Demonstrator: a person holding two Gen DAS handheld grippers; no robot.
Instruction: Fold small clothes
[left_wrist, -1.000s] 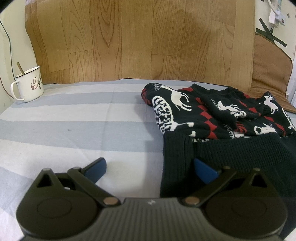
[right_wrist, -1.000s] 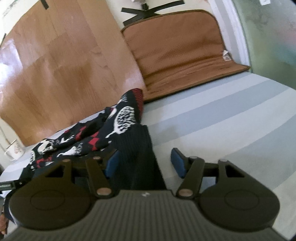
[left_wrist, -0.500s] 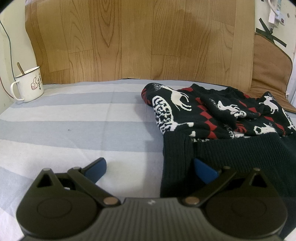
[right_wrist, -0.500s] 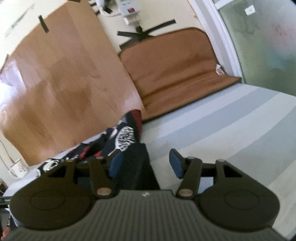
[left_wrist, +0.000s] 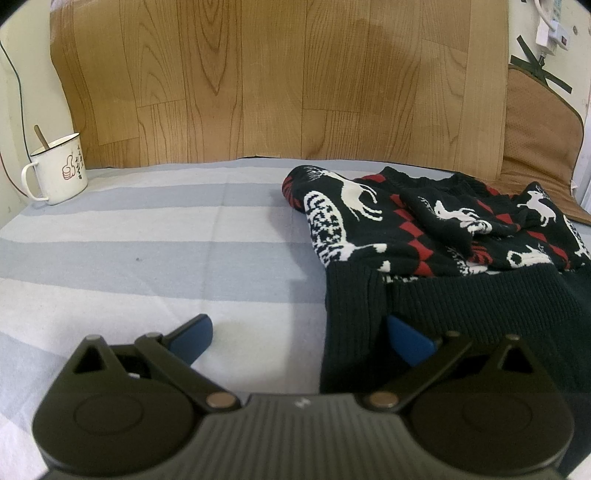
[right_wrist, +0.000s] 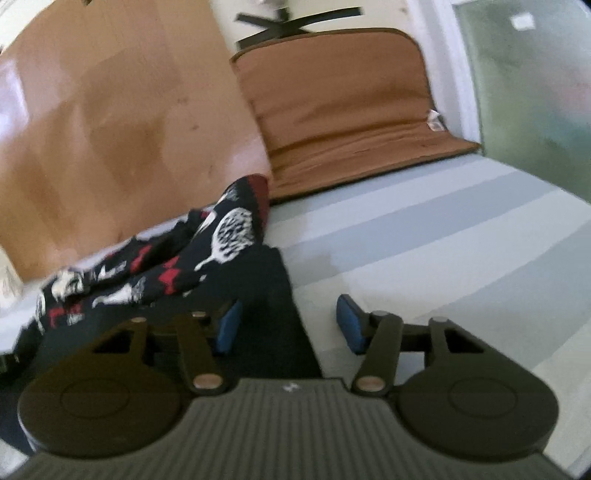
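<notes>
Both tongs are standing released, jaws spread wide with nothing between them. From the left wrist view, the left gripper (left_wrist: 299, 332) is hovering low at the near left corner of the sweater (left_wrist: 443, 266), its left blue pad (left_wrist: 194, 336) sitting over the striped bedsheet (left_wrist: 147, 258) and its right pad (left_wrist: 406, 339) lying over the black ribbed hem. From the right wrist view, which is blurred, the right gripper (right_wrist: 290, 323) is straddling the opposite edge of the sweater (right_wrist: 207, 266): one pad (right_wrist: 227, 326) is resting over the dark knit, the other (right_wrist: 349, 325) over the bedsheet (right_wrist: 461, 236).

That sweater, black with white reindeer and red diamonds, is lying crumpled on the bed, its patterned part bunched toward the wood-grain board (left_wrist: 277, 81) and its plain hem nearest the grippers. Far off at the sheet's back left corner, a white enamel mug (left_wrist: 59, 168) is standing upright with a spoon handle (left_wrist: 40, 136) sticking out. Beside the board, a brown padded mat (right_wrist: 343, 107) is leaning against the wall.
</notes>
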